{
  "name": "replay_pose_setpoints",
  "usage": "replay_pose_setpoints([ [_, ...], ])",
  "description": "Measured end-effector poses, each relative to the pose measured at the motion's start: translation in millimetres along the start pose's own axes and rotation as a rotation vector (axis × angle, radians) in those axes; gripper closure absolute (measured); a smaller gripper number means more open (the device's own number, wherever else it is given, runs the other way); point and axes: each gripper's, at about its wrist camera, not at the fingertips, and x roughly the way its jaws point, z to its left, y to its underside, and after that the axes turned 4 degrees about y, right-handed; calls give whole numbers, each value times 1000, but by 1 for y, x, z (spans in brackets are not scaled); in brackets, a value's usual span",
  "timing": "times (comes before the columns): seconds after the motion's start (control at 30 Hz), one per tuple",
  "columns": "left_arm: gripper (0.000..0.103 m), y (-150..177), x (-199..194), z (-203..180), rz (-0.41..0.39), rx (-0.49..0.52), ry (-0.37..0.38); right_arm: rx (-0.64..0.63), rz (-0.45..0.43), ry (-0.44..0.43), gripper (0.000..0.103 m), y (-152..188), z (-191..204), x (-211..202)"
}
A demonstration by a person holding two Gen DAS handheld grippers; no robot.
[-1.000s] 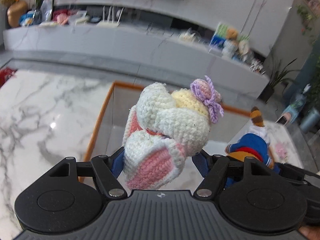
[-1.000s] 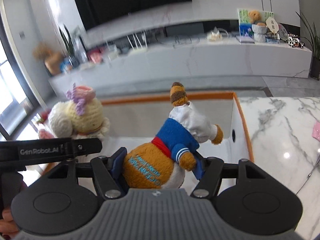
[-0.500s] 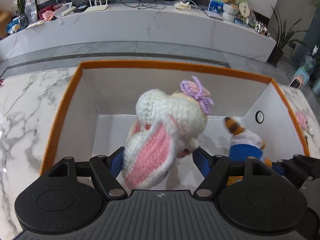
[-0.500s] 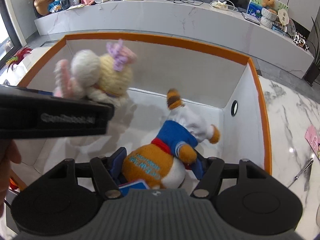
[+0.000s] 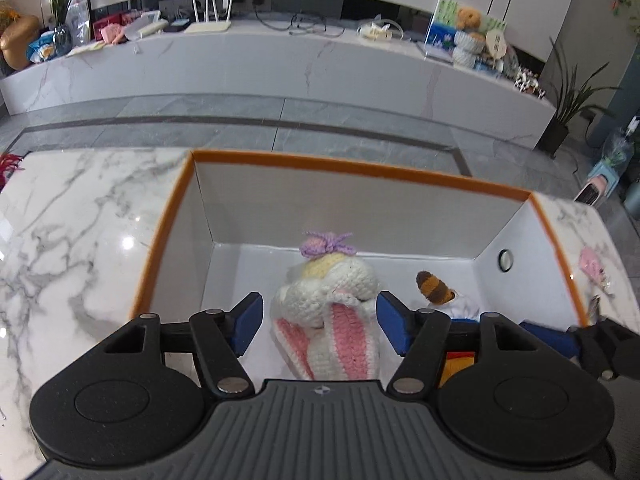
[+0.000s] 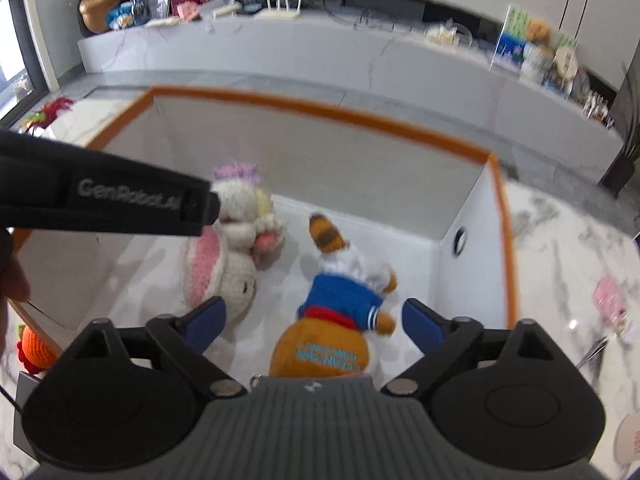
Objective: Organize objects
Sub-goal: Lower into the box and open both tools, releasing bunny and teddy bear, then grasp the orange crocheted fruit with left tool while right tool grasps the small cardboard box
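A white box with an orange rim (image 5: 360, 170) stands on the marble table. A crocheted white and pink bunny (image 5: 336, 312) with a purple bow lies on the box floor. My left gripper (image 5: 318, 322) is open, its blue pads apart on either side of the bunny. In the right wrist view the bunny (image 6: 232, 256) lies left of an orange plush bear in a blue and white shirt (image 6: 336, 320). My right gripper (image 6: 316, 322) is open above the bear, its pads apart from it. The bear's striped tip (image 5: 432, 290) shows in the left wrist view.
The marble table (image 5: 80, 240) surrounds the box (image 6: 328, 114). An orange crocheted toy (image 6: 36, 350) lies left of the box. A pink item (image 6: 610, 298) and a metal tool lie on the table at the right. A long white cabinet (image 5: 280, 64) stands behind.
Both grippers opened and let go of their toys. The bunny and the bear dropped onto the box floor. Both grippers pulled back and up a little.
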Motion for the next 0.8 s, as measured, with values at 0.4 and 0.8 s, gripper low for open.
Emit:
replay_pose_setpoints([
  [0.4, 21, 36, -90, 17, -90, 103, -10, 23, -171, -108, 2, 26, -23, -102],
  [0.8, 21, 134, -93, 81, 24, -54, -24, 112, -138, -131, 1, 109, -28, -143],
])
